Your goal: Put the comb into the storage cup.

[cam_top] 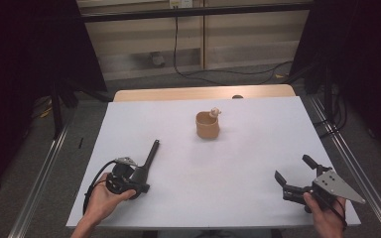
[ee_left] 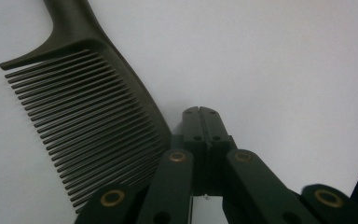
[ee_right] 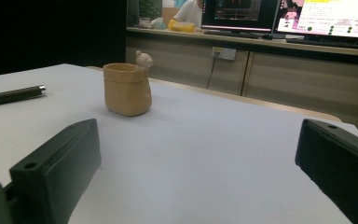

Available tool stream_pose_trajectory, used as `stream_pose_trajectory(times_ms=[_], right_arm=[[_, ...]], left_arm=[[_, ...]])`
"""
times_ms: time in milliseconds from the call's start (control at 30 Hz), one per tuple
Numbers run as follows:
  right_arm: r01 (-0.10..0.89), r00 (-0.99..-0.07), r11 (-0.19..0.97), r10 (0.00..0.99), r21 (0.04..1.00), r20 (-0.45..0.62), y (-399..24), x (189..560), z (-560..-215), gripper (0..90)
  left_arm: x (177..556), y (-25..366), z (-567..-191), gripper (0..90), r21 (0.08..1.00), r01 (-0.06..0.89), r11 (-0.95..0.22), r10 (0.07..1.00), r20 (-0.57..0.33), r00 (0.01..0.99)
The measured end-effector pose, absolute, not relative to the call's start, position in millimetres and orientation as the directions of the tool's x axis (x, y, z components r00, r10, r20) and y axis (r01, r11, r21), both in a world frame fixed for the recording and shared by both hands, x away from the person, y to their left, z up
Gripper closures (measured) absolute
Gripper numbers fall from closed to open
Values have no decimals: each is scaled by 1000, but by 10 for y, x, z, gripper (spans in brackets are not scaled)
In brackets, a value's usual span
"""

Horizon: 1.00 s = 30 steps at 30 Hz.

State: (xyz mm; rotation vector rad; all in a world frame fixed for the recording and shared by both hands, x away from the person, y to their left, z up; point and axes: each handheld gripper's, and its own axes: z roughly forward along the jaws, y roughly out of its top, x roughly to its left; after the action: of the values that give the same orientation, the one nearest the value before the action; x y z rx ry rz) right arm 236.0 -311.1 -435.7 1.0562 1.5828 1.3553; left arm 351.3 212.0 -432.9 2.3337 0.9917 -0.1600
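We see the left claw [ee_left: 199, 112] closed empty on the tabletop [cam_top: 228, 168], the black comb [ee_left: 88, 116] just beside it at nine o'clock. The right claw [cam_top: 293, 170] gapes wide, the tan cup [cam_top: 207, 125] well apart at eleven o'clock.

A black comb [cam_top: 148, 161] lies flat on the white table sheet at the near left, its slim handle pointing away toward the far side and its toothed end nearest the person. In the left gripper view the comb [ee_left: 81, 116] shows fine, closely spaced teeth, apparently all intact, fanning to one side of a thick curved spine. The toothed end lies just beside the closed jaws, not between them.
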Motion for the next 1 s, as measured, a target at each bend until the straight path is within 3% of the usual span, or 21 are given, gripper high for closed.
stream_pose_trajectory(times_ms=[600,1000], right_arm=[[101,-345,82,938,991,-43,-3108,2363,-4359,0],[102,-344,82,938,991,-43,-3105,2366,-4361,0]], left_arm=[[3534,2235,-4298,900,466,713,-524,666,-296,684],[3550,2282,-4292,900,481,720,-500,656,-333,678]])
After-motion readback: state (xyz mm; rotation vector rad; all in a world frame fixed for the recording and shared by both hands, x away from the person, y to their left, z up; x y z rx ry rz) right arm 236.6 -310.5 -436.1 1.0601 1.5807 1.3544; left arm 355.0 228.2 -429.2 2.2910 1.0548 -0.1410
